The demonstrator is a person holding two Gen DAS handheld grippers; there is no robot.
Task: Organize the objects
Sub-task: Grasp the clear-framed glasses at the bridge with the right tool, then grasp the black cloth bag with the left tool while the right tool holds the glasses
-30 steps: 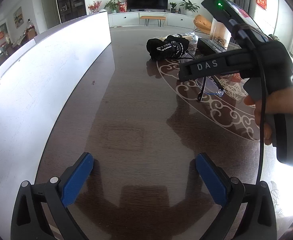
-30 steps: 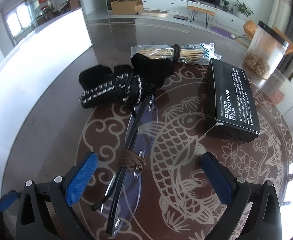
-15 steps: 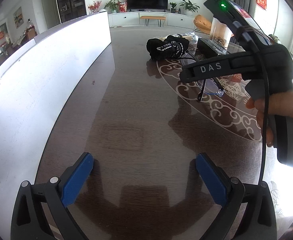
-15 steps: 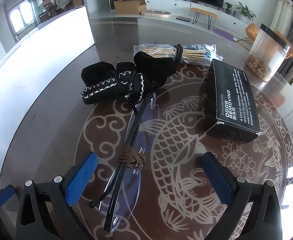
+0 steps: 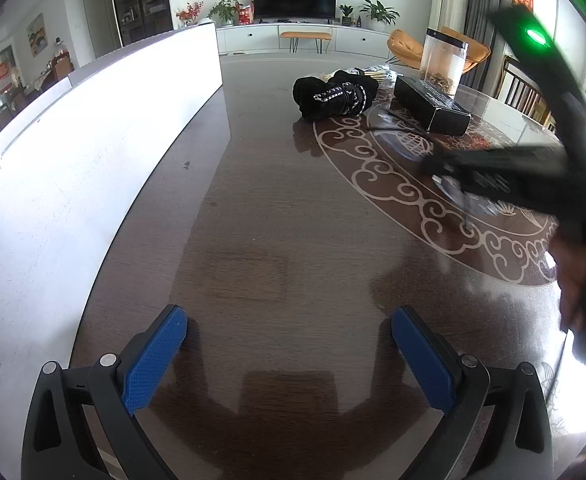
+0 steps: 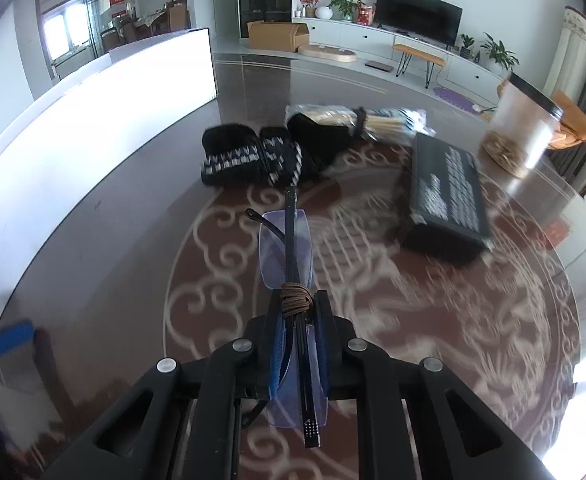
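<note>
While my left gripper (image 5: 287, 354) hangs over bare table (image 5: 277, 208) with its fingers apart and nothing between them, my right gripper (image 6: 297, 328) has just closed its fingers on the folded glasses (image 6: 289, 248). Those glasses, bound with brown cord (image 6: 296, 299), point toward the rolled black socks (image 6: 253, 156); right of the socks lie a black box (image 6: 447, 196) and a clear jar (image 6: 523, 120).

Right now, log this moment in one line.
right gripper: just closed on folded glasses | left gripper: open, empty | table: gloves, black box
</note>
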